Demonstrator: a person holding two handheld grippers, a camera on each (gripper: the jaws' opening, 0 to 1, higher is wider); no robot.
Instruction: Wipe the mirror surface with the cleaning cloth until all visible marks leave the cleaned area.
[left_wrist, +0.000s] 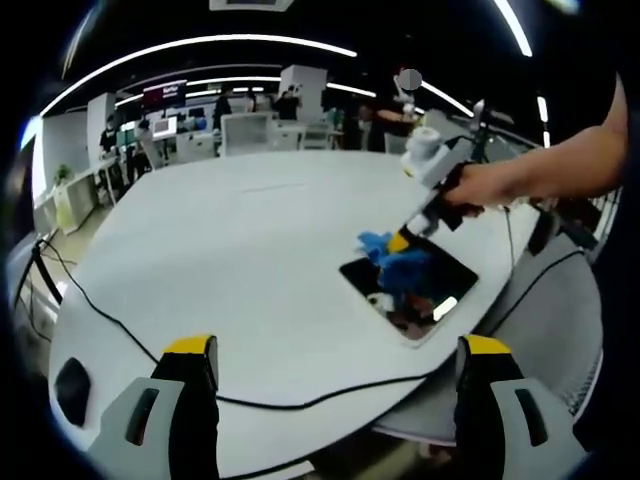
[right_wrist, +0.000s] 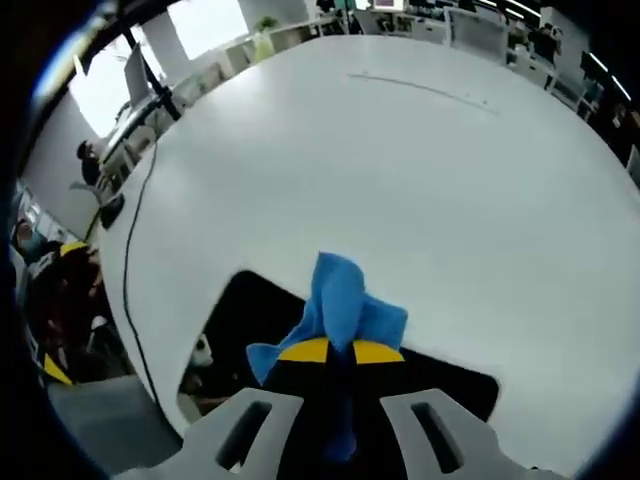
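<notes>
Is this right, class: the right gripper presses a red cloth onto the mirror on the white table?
Not quite: the cloth is blue, as the right gripper view shows. The right gripper does press it onto the mirror on the white table.

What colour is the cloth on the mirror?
Blue. The cloth shows best in the right gripper view, pinched in the right tongs over the dark mirror.

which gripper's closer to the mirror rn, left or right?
Right. The right gripper is over the mirror, jaws shut on the blue cloth resting on the glass. The left gripper hangs back off the table edge, jaws open, well short of it.
</notes>
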